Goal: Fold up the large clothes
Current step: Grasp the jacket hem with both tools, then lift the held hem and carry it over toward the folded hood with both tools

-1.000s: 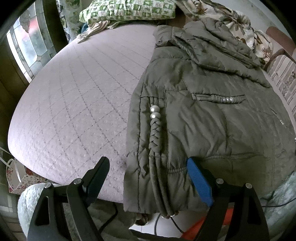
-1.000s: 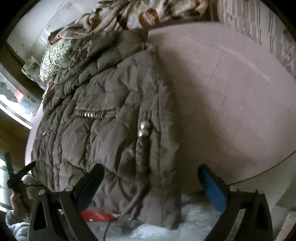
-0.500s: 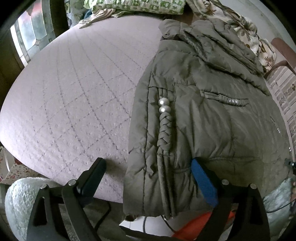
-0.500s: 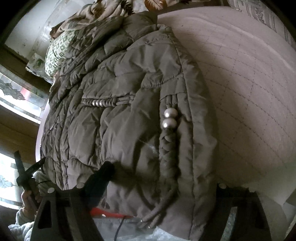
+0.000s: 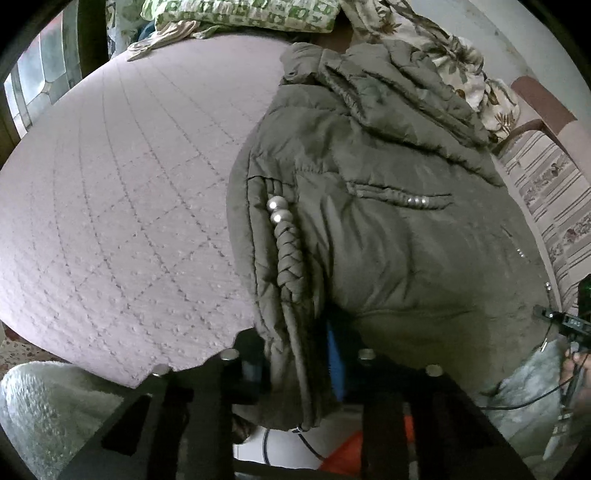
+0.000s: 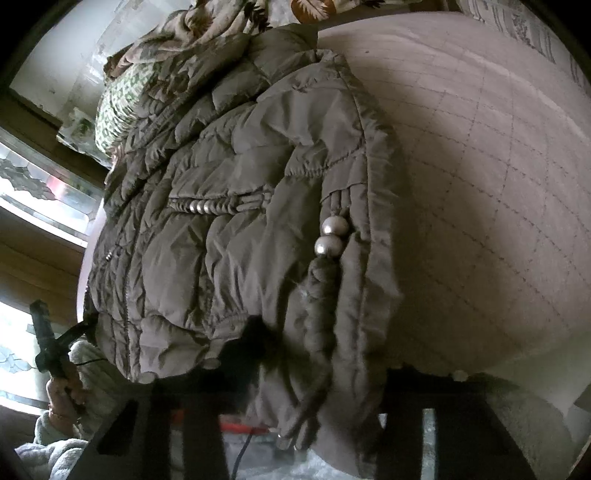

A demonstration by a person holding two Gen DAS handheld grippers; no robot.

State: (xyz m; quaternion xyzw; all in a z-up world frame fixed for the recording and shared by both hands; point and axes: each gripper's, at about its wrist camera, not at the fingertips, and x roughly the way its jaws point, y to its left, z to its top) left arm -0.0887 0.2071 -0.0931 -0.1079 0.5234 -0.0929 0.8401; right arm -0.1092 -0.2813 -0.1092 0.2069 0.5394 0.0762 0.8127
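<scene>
Both hand-held grippers moved in, tilted steeply down: left [image 5: 295,354] closing, pinching jacket [image 5: 388,229] hem; right [image 6: 317,373] closing on opposite hem corner, over bed [image 5: 122,206].

A bed [image 5: 122,206] with a pale quilted cover fills most of the view. At its far edge lie a green checked pillow [image 5: 240,13] and a floral blanket [image 5: 443,62]. A stained-glass window [image 6: 33,192] stands beside it.

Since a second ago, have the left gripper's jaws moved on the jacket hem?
Yes. The left gripper was spread wide; now its jaws are closing on the jacket hem corner, beside the braided cord.
</scene>
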